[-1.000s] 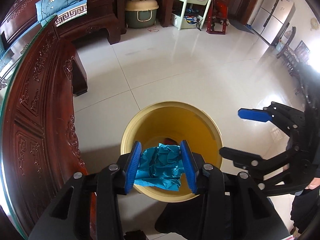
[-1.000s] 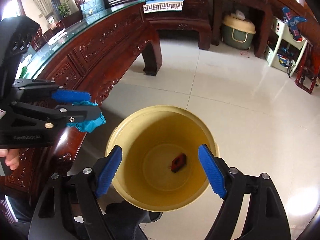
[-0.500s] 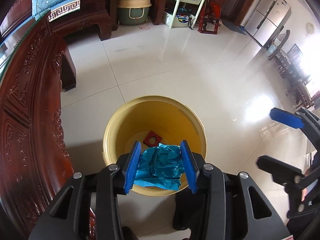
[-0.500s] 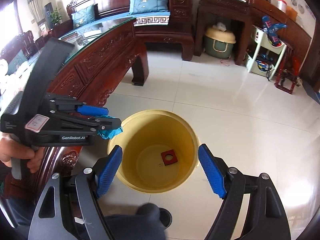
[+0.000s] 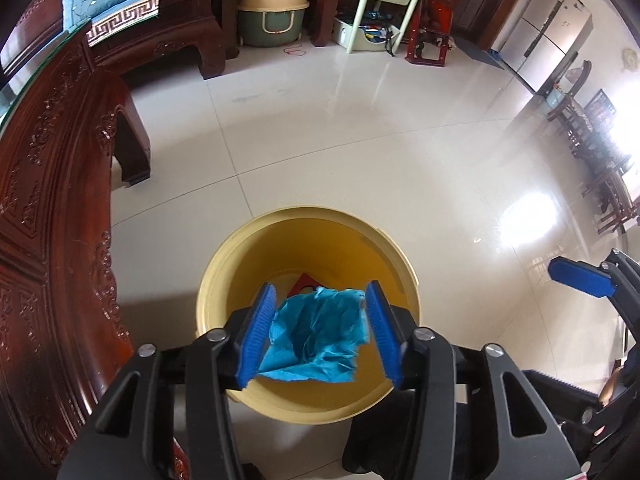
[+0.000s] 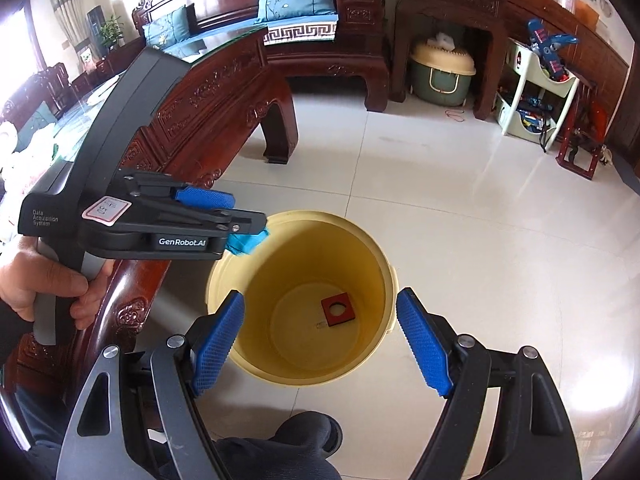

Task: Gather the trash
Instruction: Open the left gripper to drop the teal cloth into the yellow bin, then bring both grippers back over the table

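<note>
A yellow bucket (image 5: 224, 264) stands on the tiled floor; it also shows in the right wrist view (image 6: 384, 264). A red square piece with a hole (image 6: 338, 311) lies on its bottom. My left gripper (image 5: 318, 330) holds a crumpled blue paper (image 5: 320, 336) between its blue pads, over the near part of the bucket's opening. The pads look slightly parted and the paper loosely held. In the right wrist view the left gripper (image 6: 236, 220) hovers over the bucket's left rim with the paper (image 6: 246, 242) peeking out. My right gripper (image 6: 320, 336) is open and empty above the bucket.
A carved dark wooden table (image 5: 52, 208) stands close left of the bucket. A wooden sofa with blue cushions (image 6: 296, 12), a green lidded bin (image 6: 440, 72) and a pale shelf with toys (image 6: 536, 92) stand at the back. Glossy floor tiles (image 5: 360, 128) stretch ahead.
Both grippers have risen and drawn back a little, so the bucket looks smaller. The left gripper's pads have spread a little around the blue paper. The right gripper stays open.
</note>
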A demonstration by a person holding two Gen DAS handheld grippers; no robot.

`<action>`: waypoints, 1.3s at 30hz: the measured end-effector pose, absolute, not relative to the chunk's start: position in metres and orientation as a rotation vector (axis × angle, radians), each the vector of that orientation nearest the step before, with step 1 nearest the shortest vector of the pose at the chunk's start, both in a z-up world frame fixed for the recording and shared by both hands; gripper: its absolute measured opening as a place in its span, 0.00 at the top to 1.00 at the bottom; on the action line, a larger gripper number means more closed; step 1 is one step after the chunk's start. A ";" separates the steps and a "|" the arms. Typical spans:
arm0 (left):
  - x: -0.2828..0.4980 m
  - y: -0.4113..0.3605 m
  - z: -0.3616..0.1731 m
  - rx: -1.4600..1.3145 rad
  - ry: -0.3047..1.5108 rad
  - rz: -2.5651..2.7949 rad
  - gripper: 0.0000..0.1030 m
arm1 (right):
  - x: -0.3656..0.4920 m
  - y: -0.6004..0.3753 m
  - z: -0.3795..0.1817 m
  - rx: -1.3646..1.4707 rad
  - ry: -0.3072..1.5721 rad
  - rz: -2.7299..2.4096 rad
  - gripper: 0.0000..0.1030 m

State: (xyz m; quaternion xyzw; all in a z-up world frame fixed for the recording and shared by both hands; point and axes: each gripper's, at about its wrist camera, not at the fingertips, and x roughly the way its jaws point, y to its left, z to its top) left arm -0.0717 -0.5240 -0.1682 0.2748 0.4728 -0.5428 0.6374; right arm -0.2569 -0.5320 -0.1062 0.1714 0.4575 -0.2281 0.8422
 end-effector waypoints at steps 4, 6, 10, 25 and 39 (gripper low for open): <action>-0.077 -0.527 -0.168 0.659 1.042 -1.246 0.36 | -0.256 -0.534 -0.111 0.364 0.974 -0.476 0.26; -0.076 -0.526 -0.167 0.663 1.025 -1.237 0.35 | -0.255 -0.535 -0.112 0.367 0.978 -0.476 0.26; -0.073 -0.522 -0.163 0.648 1.023 -1.230 0.35 | -0.254 -0.536 -0.114 0.368 0.980 -0.475 0.26; -0.055 -0.401 -0.058 0.522 0.790 -1.137 0.06 | -0.230 -0.474 -0.043 0.213 0.877 -0.474 0.16; -0.055 -0.129 0.000 0.260 0.592 -0.698 0.04 | -0.173 -0.320 0.028 0.100 0.644 -0.191 0.08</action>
